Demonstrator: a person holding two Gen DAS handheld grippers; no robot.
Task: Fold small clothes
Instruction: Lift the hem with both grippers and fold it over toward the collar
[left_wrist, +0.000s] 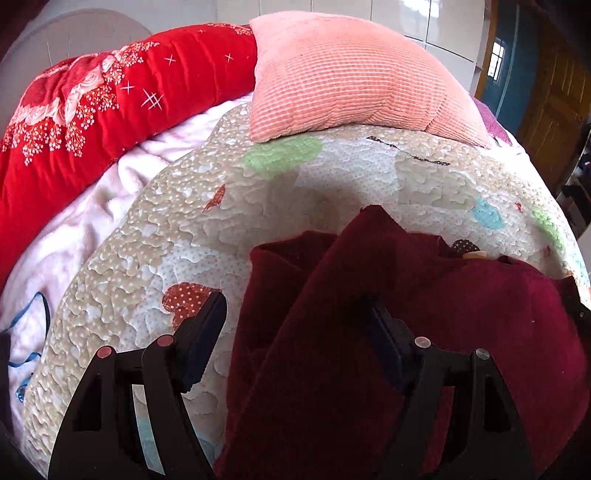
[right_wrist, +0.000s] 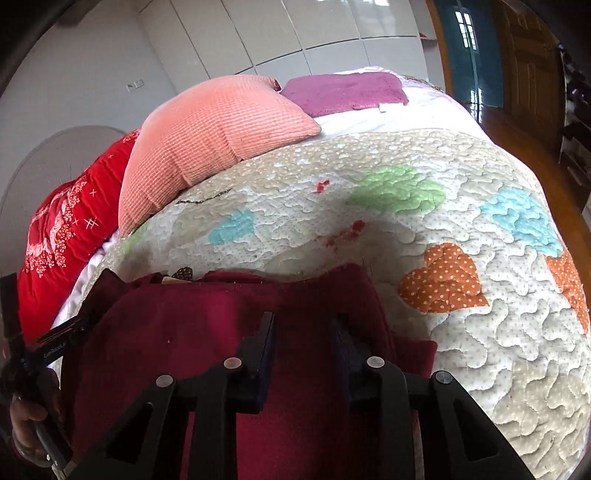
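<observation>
A dark red fleece garment (left_wrist: 461, 332) lies on the quilted bedspread (left_wrist: 332, 192). My left gripper (left_wrist: 291, 314) is open wide, low over the garment's left part; a raised fold of the cloth stands between its fingers and drapes over the right finger (left_wrist: 384, 343). In the right wrist view the same garment (right_wrist: 184, 332) lies flat under my right gripper (right_wrist: 303, 325). Its fingers stand partly apart just above the cloth near its right edge, with nothing clamped. The left gripper's body (right_wrist: 55, 339) shows at the far left.
A salmon pink pillow (left_wrist: 351, 74) lies on the far side of the quilt. A red floral blanket (left_wrist: 92, 110) is bunched at the left over a pale pink sheet (left_wrist: 74, 229). A purple mat (right_wrist: 343, 90) lies beyond the pillow. The bed's right edge drops to a wooden floor (right_wrist: 517, 133).
</observation>
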